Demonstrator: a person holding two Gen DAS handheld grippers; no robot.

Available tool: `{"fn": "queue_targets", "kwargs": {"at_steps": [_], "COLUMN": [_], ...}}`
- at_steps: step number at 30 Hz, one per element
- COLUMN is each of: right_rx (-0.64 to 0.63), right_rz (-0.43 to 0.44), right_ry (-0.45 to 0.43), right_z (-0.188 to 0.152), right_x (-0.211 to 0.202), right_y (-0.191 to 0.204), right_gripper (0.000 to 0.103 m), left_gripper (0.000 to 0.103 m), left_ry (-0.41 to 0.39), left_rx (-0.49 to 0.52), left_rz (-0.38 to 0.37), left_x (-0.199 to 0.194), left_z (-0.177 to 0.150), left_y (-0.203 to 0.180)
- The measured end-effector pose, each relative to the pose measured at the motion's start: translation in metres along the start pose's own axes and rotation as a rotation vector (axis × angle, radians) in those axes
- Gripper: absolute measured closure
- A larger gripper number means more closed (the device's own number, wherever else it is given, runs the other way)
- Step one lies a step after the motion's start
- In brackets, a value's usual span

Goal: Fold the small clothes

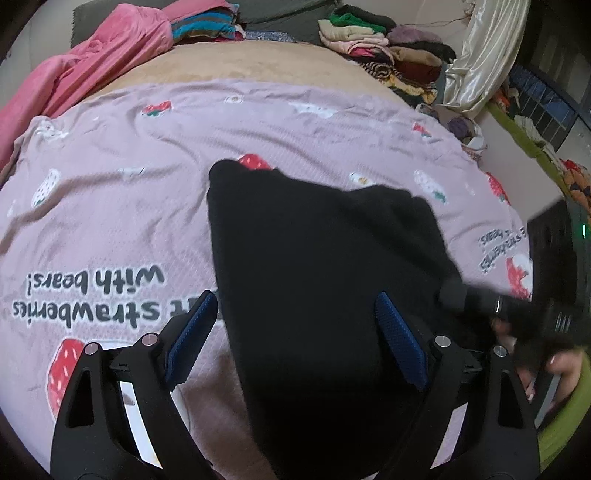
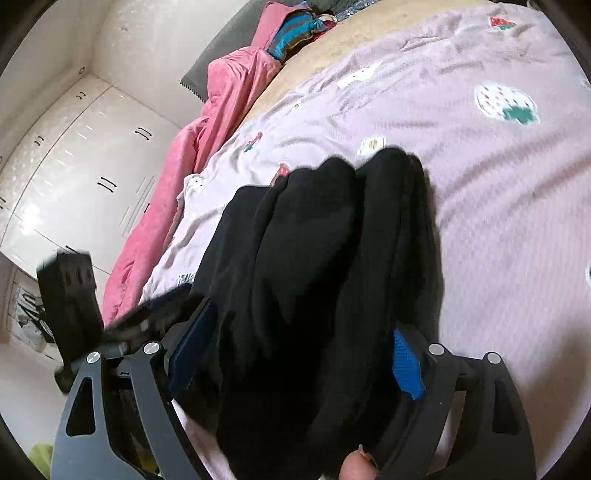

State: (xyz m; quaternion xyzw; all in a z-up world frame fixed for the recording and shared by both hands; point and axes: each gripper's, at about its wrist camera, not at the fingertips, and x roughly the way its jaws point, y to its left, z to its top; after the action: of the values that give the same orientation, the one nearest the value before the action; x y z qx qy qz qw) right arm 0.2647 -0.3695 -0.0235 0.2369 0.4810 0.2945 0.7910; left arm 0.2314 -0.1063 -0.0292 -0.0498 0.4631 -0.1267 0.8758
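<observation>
Setting: bedroom in a home.
Evidence: bed (image 1: 207, 70) with tan mattress surface, overlaid by a lilac bedspread (image 1: 147, 147) printed with strawberries and the words "strawberries with bears!".
Pink plush blanket (image 1: 74, 74) bunched along one edge.
Folded striped textiles (image 1: 207, 26) at the head end.
Stacks of folded clothes (image 1: 384, 48) in mixed colours at the far corner.
Glossy white wardrobe doors (image 2: 92, 155) with small dark handles beside the bed.
Cream satin curtain (image 1: 484, 55) near a window.
</observation>
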Motion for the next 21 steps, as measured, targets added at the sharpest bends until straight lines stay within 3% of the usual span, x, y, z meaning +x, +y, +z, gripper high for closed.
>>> {"fn": "queue_targets", "kwargs": {"at_steps": [2, 5, 7, 14, 18, 21], "right_rx": [0.003, -0.027, -0.081, -0.290, -0.281, -0.202], "right_rz": [-0.021, -0.062, -0.088, -0.140, -0.205, -0.219], "right_ry": [-0.006, -0.016, -0.023, -0.112, -0.089, -0.070], "right_z": [0.006, 0.013, 0.017, 0.027, 0.028, 0.021], "right_x": [0.002, 0.003, 0.002, -0.022, -0.005, 0.002], "right_y": [0.000, 0.001, 0.007, 0.039, 0.020, -0.007], "right_gripper": [0.027, 0.049, 0.086, 0.088, 0.088, 0.088], "left_gripper": [0.023, 0.023, 0.023, 0.022, 0.022, 0.022], "left_ry": [0.006, 0.005, 0.006, -0.005, 0.011, 0.020], "left_rx": [-0.001, 0.005, 0.005, 0.023, 0.032, 0.041], "left_rz": [0.005, 0.011, 0.010, -0.005, -0.003, -0.011], "left_x": [0.002, 0.003, 0.002, -0.001, 0.002, 0.003], "left_z": [-0.004, -0.008, -0.008, -0.009, -0.011, -0.013], "left_y": [0.002, 0.002, 0.002, -0.003, -0.005, -0.008]}}
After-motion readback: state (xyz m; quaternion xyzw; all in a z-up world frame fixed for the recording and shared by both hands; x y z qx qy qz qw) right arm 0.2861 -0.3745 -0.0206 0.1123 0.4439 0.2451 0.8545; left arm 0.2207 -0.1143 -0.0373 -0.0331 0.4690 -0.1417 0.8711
